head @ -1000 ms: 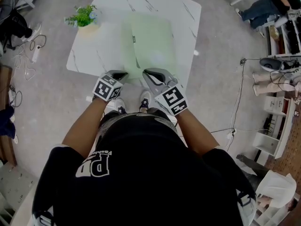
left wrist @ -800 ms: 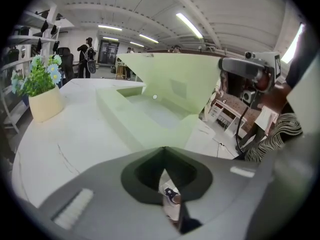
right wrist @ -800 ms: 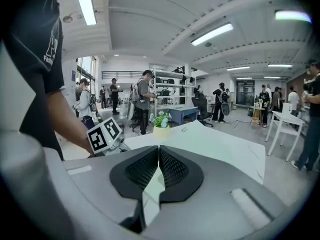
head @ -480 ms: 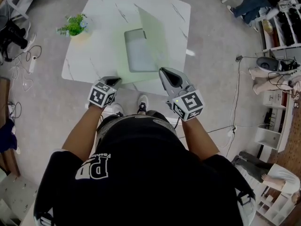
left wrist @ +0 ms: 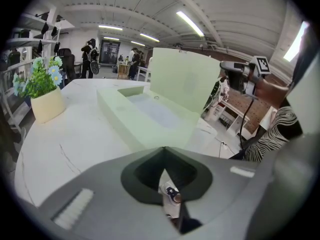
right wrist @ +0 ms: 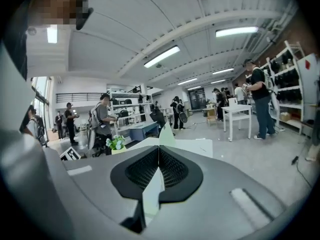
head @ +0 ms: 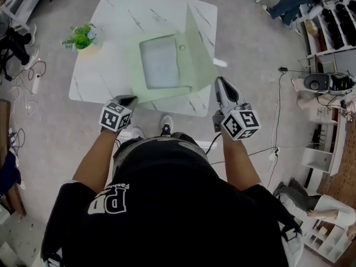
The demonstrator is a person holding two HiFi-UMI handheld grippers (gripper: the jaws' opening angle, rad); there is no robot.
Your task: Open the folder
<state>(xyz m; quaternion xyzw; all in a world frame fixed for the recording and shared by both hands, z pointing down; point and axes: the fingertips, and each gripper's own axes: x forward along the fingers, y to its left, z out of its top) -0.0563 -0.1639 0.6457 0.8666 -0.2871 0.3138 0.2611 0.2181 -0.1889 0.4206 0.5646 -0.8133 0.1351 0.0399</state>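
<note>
Head view, looking steeply down: 1 white marble table [head: 111, 32] in the upper half of the frame. On it are 1 pale green folder [head: 161, 65] at center and 1 small potted plant [head: 82, 38] at upper left. There are 2 grippers, each w/ 1 marker cube.

The left gripper [head: 129, 99] sits at lower left of the folder, by the table's near edge. The right gripper [head: 219, 82] is at the folder's right side, where the cover [head: 197, 43] stands raised and tilted. A few people and shelving sit in the upper right corner.

Left gripper view only: the jaws are clenched tip to tip w/ nothing between them, and a shoe shows through the gap lower down. Beyond them the folder lies open like a shallow tray, cover upright behind it. The right gripper appears at upper right of that frame.

Right gripper view only: the jaws are clenched on a thin pale green sheet, the cover's edge, which the head view doesn't show clearly. The bkgd holds several standing people, shelves and 1 more white table at right.
</note>
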